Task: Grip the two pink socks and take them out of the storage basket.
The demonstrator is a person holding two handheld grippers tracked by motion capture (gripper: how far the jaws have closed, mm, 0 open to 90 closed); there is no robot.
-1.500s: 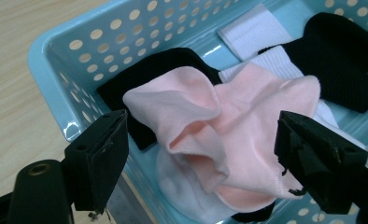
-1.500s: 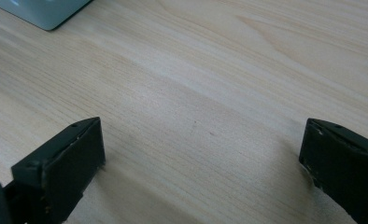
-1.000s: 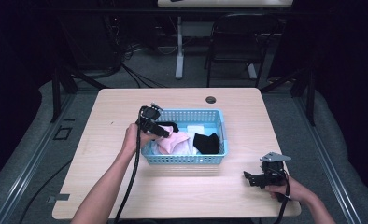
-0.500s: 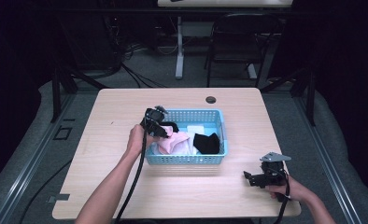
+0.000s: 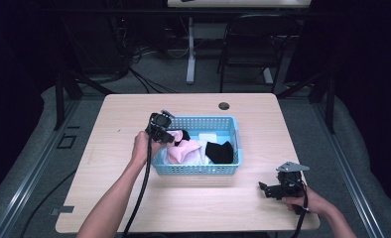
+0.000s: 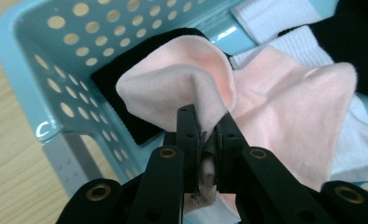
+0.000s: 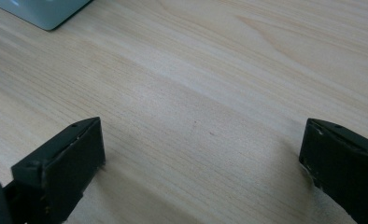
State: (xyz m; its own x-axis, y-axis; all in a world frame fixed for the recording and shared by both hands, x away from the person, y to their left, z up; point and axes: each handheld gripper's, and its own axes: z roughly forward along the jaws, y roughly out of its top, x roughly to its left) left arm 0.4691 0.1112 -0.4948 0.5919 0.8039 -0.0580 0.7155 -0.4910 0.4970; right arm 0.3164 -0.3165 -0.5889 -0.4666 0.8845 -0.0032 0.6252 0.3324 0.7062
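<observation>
With its jaws pinched on a fold of the soft pink sock point(image 6: 266, 112), the left gripper point(image 6: 205, 135) has a grasp made inside the perforated blue plastic basket point(image 6: 37, 88), lifting out apparently remaining, while the right gripper point(image 7: 201, 158) rests wide apart over the pale wooden table point(image 7: 210, 74).

Black two-jaw claws point(image 5: 169, 134), brass-ringed screws, trailing black cables, grey three-cornered plate.
</observation>
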